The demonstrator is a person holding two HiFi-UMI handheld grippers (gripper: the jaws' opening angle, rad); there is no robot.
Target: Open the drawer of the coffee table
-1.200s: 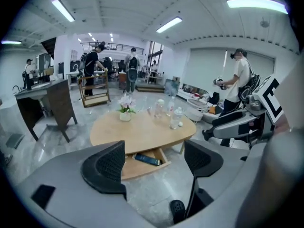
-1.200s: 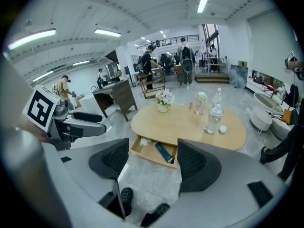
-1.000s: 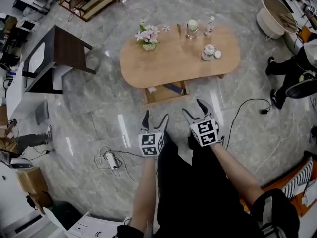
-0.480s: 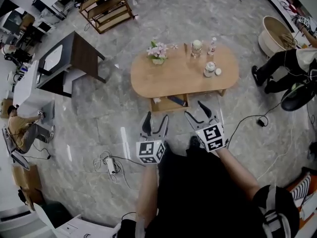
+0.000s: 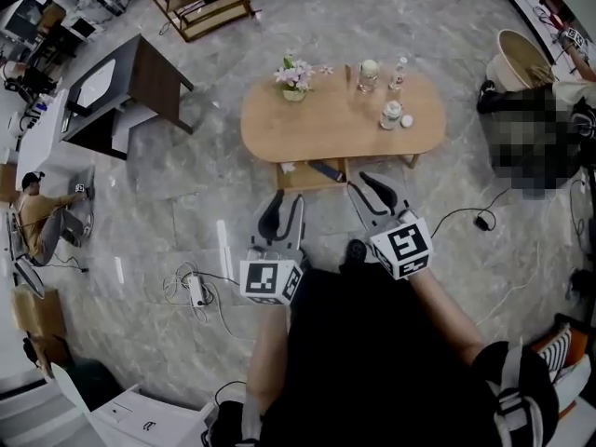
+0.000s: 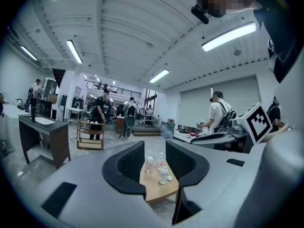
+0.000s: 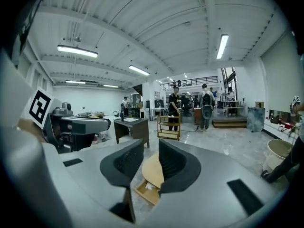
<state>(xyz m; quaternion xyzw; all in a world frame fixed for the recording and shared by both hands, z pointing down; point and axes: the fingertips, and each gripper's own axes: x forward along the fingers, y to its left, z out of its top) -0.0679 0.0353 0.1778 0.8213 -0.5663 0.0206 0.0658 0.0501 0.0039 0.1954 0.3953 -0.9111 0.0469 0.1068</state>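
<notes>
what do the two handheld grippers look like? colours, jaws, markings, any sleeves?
Both look alike. The left gripper and right gripper have light grey bodies and two curved black jaws with ribbed pads. Each has a white cube with black square markers at the back. No cable shows on either. The forearms are unsleeved, and the person wears black.

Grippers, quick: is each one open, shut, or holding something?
Left gripper: open, jaws have just been closing, nothing between them.
Right gripper: open, jaws have just been closing, nothing between them.
</notes>
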